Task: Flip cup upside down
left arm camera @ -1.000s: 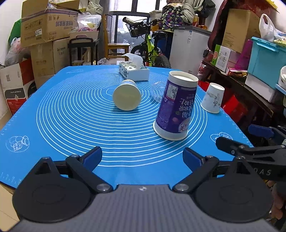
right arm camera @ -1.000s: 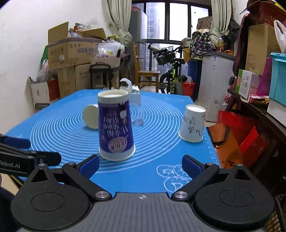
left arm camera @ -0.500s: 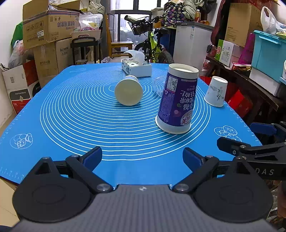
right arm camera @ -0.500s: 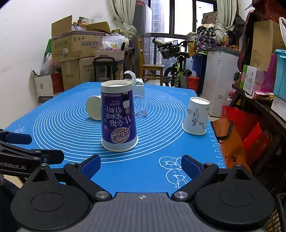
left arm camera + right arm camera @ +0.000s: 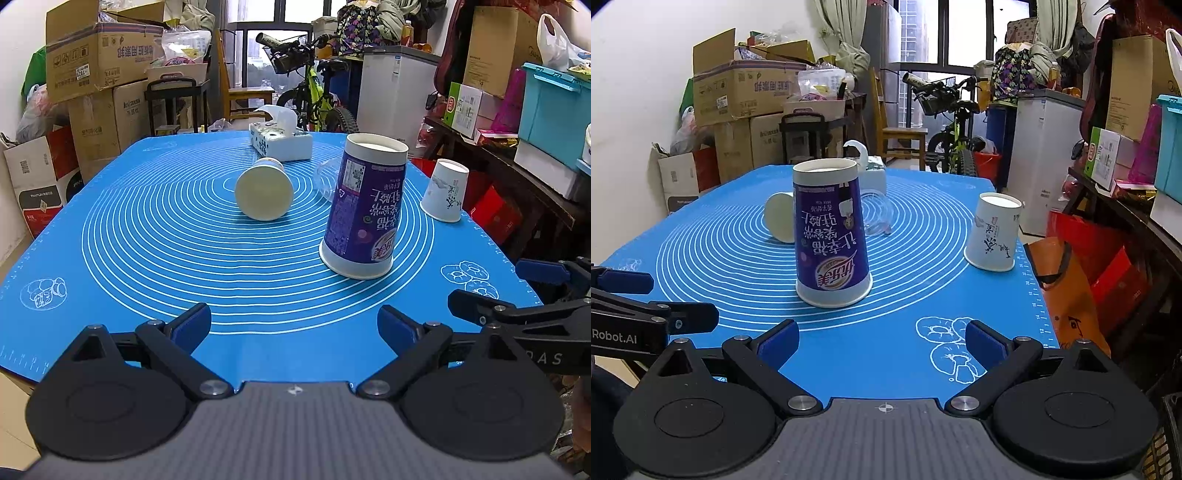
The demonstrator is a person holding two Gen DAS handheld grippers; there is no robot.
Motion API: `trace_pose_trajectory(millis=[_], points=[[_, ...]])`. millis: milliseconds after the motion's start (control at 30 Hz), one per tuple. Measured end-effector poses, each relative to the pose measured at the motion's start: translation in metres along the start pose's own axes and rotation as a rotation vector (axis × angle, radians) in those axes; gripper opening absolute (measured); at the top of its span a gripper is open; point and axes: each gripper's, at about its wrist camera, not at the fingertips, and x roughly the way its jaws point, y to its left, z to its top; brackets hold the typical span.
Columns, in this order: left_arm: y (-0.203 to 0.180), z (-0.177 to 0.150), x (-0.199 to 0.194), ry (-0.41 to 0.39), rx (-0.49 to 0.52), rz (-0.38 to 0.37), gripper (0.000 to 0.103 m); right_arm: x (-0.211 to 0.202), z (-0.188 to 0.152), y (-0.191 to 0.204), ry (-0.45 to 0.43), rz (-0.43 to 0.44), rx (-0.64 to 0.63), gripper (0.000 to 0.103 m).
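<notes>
A tall purple paper cup (image 5: 364, 208) (image 5: 829, 236) stands upside down on the blue mat (image 5: 147, 240) (image 5: 905, 332). A small white paper cup (image 5: 445, 192) (image 5: 995, 230) stands upside down near the mat's right edge. A cream cup (image 5: 265, 190) (image 5: 781, 218) lies on its side, base toward me. A clear glass (image 5: 327, 177) (image 5: 875, 216) lies behind the purple cup. My left gripper (image 5: 293, 325) is open and empty, near the mat's front edge. My right gripper (image 5: 882, 338) is open and empty, in front of the purple cup.
A white tissue box (image 5: 280, 142) sits at the mat's far side. Cardboard boxes (image 5: 99, 55) stack at the left. A bicycle (image 5: 314, 96) and white cabinet (image 5: 395, 88) stand behind. A cluttered shelf (image 5: 535, 122) and an orange bag (image 5: 1067, 295) are on the right.
Both grippers have pulled back and risen slightly from the cups. The cups have not moved. Both grippers stay open.
</notes>
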Motion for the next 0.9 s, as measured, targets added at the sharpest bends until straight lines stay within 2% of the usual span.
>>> trace_pose_trajectory(millis=[900], points=[[-0.0003,0.0002,-0.0007,0.0,-0.002,-0.005,0.096,0.003,-0.0008,0.0006,0.013,0.004,-0.003,0.097]])
